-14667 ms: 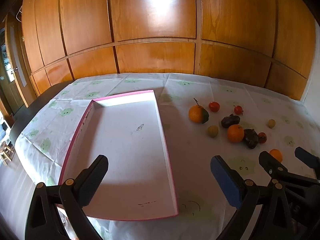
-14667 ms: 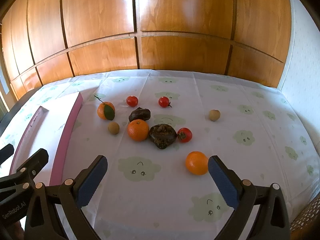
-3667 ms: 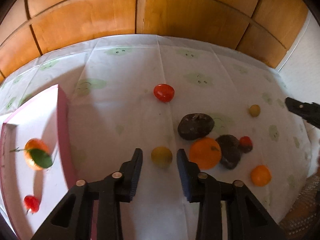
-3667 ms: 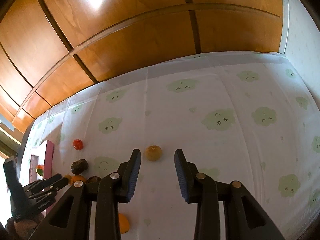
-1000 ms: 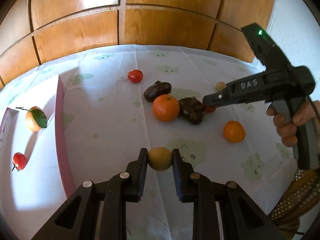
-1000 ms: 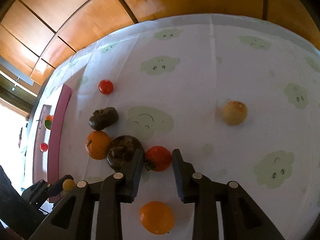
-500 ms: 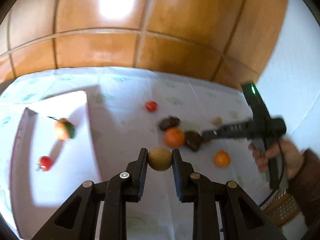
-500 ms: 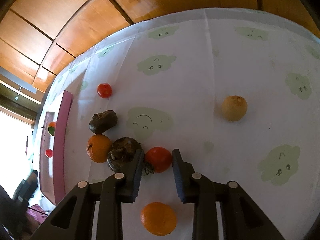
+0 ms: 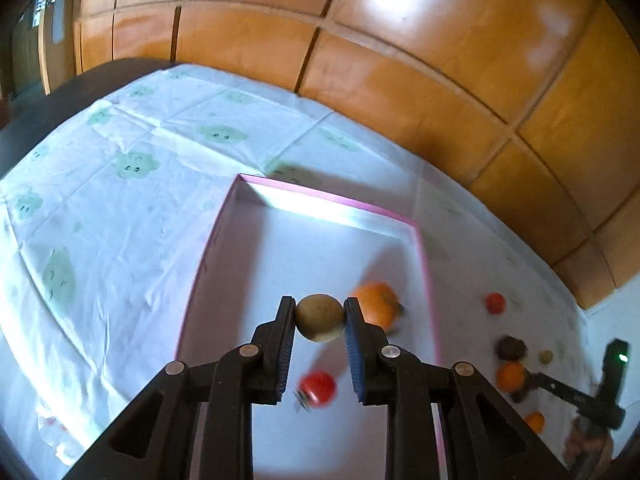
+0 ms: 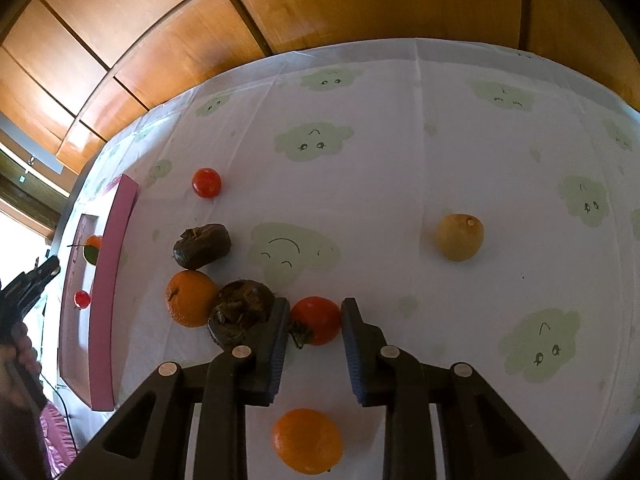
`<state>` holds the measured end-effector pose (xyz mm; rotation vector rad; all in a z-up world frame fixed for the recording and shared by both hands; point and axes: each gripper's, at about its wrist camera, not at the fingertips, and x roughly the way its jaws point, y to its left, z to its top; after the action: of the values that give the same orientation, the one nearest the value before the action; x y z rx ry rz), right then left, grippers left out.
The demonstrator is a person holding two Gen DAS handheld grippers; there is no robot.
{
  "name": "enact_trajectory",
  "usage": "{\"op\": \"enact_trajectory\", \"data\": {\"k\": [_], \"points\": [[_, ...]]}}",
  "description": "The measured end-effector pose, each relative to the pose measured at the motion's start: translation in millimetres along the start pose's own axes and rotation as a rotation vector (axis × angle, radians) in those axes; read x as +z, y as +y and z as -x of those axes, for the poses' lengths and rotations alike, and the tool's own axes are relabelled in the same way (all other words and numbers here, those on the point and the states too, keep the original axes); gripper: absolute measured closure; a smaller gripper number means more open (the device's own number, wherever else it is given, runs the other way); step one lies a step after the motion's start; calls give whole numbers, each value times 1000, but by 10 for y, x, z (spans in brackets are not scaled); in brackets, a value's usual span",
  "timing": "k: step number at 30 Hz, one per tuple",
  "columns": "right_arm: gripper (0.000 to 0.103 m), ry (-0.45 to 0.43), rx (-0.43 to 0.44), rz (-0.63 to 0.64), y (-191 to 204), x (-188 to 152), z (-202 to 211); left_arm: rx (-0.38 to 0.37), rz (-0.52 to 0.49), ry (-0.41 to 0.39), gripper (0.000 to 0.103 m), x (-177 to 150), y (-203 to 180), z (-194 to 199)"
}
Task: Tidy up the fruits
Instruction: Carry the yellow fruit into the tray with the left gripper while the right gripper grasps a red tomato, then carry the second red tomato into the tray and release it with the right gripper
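My left gripper [image 9: 320, 318] is shut on a small yellow-brown round fruit [image 9: 320, 317] and holds it in the air above the pink-rimmed white tray [image 9: 420, 236]. In the tray lie an orange with a leaf [image 9: 374, 306] and a small red tomato [image 9: 318, 387]. My right gripper [image 10: 314, 322] has its jaws on either side of a red tomato [image 10: 316, 320] that rests on the tablecloth; the right pad sits a hair off it. A dark wrinkled fruit [image 10: 240, 310] touches the left finger [image 10: 276, 332].
On the cloth lie an orange [image 10: 190, 298], another dark fruit [image 10: 202, 246], a red tomato [image 10: 206, 183], a yellow-brown fruit [image 10: 460, 237] and a near orange [image 10: 308, 440]. The tray [image 10: 106, 280] stands at the left. Wooden panels close the back.
My left gripper has swung left with the yellow-brown fruit, from over the bare cloth to above the tray. My right gripper has narrowed slightly around the red tomato.
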<state>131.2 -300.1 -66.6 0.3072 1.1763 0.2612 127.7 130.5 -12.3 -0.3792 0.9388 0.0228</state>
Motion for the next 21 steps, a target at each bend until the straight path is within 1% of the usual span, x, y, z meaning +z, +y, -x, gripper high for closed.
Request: {"op": "enact_trajectory", "data": {"k": [1,3,4,9,10,12,15,18,21], "points": [[77,-1,0,0,4,-3,2,11,12,7,79,26,16,-48],[77,-4,-1,0,8,-12,1,23,4,28,78,60,3,-187],[77,-4,-1,-1,8,-13,2,38,8,33,78,73,21,-214],[77,-9,-1,-3,6,-22,10,56,18,63,78,47,51,-346],[77,-9,-1,-3,7,-22,11,52,21,63,76,56,54,-356],[77,-10,-2,-2,12,-20,9,58,24,57,66,38,62,-325],[78,-16,-5,-3,11,-18,25,76,21,23,64,-5,68,-185],[79,-23,-6,-7,7,-15,49,130,-30,-51,63,-109,33,38],[81,-29,-6,-8,5,-9,66,148,-74,-99,60,-293,-2,239]]}}
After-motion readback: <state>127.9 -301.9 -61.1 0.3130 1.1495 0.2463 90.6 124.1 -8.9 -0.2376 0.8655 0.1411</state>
